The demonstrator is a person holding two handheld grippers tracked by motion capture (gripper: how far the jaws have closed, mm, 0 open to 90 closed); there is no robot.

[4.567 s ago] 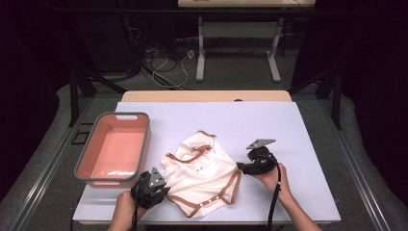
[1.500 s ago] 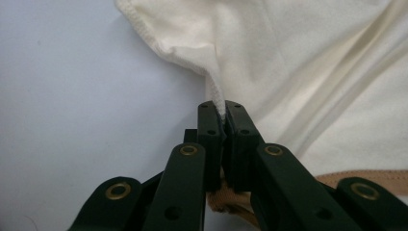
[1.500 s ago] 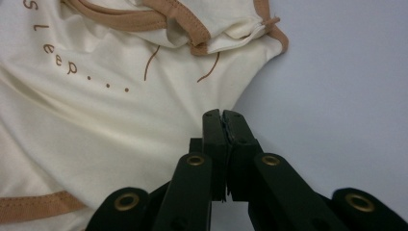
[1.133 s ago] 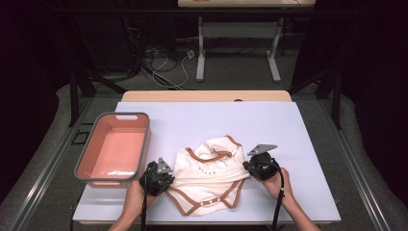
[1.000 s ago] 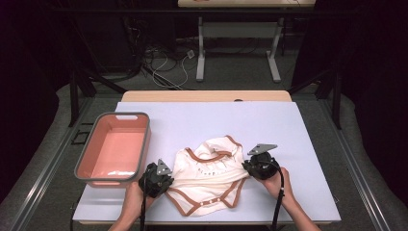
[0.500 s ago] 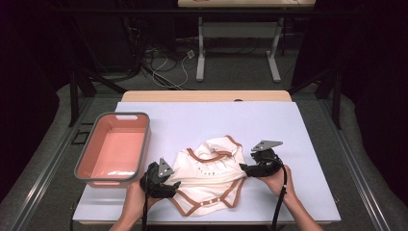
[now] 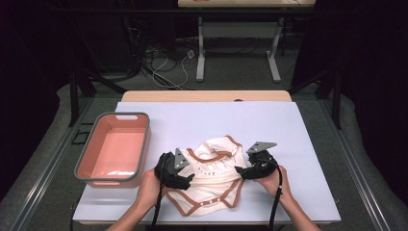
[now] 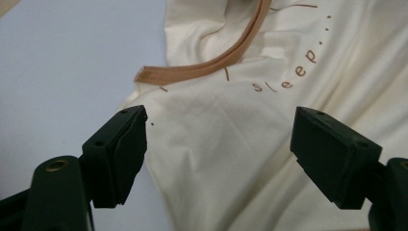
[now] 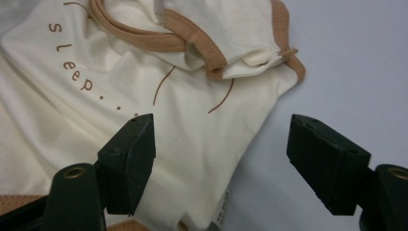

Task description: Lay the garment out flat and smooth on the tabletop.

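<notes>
A cream baby bodysuit (image 7: 211, 173) with brown trim lies near the front middle of the table, its sleeves folded in over the chest. My left gripper (image 7: 189, 179) rests at its left side and my right gripper (image 7: 239, 170) at its right side. Both sets of jaws have just been opening. In the left gripper view the left gripper (image 8: 219, 159) stands wide over the bodysuit (image 8: 269, 144), pressing on nothing. In the right gripper view the right gripper (image 9: 221, 159) is spread above the edge of the bodysuit (image 9: 96, 120), with no cloth pinched.
A pink tray with a grey rim (image 7: 144, 144) sits at the left of the pale table top (image 7: 231, 120). A person's hands reach in from the front edge. Table legs and cables lie on the floor beyond the far edge.
Both grippers were shut on the bodysuit's sides a second ago and have let go. The left gripper has drawn back a little to the left. The bodysuit lies still.
</notes>
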